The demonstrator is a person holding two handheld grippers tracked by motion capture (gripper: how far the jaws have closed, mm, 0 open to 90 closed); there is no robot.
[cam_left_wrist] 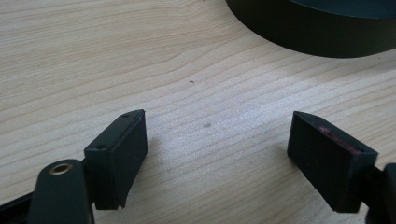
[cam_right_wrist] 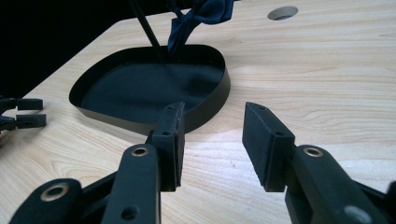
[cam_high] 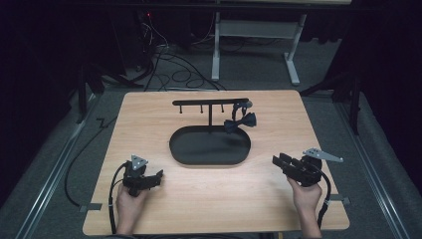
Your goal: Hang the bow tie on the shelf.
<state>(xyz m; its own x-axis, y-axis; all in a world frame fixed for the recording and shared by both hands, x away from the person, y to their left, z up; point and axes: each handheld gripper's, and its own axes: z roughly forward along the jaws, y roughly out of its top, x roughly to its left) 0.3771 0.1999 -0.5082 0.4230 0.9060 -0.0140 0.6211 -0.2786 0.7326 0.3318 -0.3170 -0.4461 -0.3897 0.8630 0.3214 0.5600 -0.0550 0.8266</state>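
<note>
A lab: dark curtained surrounds, cables point(cam_high: 171, 69) on grey carpet, a bare wooden table point(cam_high: 149, 114).

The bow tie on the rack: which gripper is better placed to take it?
Probably the right gripper. The bow tie hangs at the rack's right end, nearer that side; its open jaws already point toward it. The left gripper sits across the tray.

Both grippers held low, jaws apart

The left gripper point(cam_high: 158, 175) and right gripper point(cam_high: 276, 160) gaped empty, each gripped in one hand.
</note>
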